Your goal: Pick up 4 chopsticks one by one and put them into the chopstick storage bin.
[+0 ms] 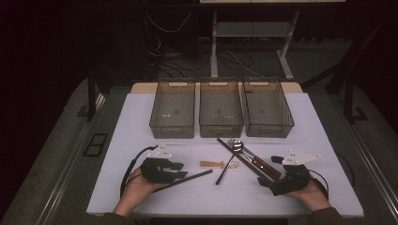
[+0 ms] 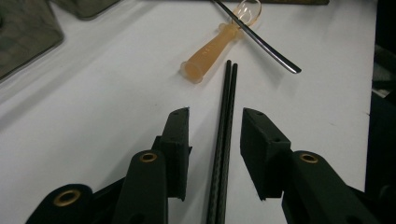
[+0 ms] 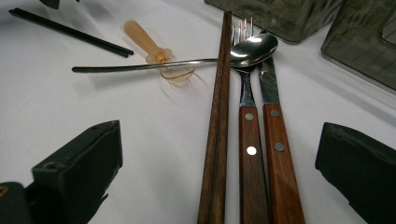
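Black chopsticks [image 2: 223, 154] are lying flat on the white table [image 1: 141, 122], running lengthwise between the spread jaws of the left gripper [image 2: 215, 135], pads clear of them. Their tips are pointing at an amber plastic spoon [image 2: 219, 42]. In the high view the left hand [image 1: 136, 185] is resting low at the near edge. The right gripper [image 3: 219, 158], also spread, is straddling wooden chopsticks [image 3: 217, 135].

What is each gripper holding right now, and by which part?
Nothing is held. The left gripper stands open astride the black chopsticks near one end, pads clear. The right gripper is open around the wooden-handled cutlery.
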The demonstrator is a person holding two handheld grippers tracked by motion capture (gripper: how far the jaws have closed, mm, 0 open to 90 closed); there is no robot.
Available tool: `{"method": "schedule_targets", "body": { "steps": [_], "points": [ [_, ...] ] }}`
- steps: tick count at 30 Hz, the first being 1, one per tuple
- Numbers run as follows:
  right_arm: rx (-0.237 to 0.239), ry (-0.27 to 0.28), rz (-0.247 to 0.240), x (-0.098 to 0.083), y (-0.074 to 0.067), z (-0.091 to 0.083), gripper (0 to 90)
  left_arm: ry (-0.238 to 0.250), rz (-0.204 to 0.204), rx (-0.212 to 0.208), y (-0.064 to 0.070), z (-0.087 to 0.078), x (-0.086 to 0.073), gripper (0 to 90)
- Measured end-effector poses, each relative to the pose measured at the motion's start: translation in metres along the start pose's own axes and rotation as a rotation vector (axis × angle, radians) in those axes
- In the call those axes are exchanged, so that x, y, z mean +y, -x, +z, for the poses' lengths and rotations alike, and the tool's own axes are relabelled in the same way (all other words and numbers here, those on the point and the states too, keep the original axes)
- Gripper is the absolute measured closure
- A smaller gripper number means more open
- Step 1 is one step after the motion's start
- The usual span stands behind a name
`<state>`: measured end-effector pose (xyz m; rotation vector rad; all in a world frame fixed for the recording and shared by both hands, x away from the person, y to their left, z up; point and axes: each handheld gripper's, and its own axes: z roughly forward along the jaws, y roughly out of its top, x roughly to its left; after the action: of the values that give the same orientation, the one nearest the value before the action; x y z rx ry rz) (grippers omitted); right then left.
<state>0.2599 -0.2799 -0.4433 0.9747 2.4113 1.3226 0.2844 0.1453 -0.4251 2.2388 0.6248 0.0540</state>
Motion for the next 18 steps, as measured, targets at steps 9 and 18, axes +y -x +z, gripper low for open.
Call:
{"method": "schedule_targets", "body": {
  "steps": [9, 18],
  "points": [
    [0.0, 0.003, -0.004, 0.0, 0.0, -0.001, 0.9, -0.02, 0.013, -0.014, -0.002, -0.003, -0.01, 76.1],
    [0.001, 0.004, -0.005, 0.0, 0.0, -0.001, 0.9, -0.04, 0.02, -0.014, -0.004, -0.006, -0.019, 79.1]
  ]
}}
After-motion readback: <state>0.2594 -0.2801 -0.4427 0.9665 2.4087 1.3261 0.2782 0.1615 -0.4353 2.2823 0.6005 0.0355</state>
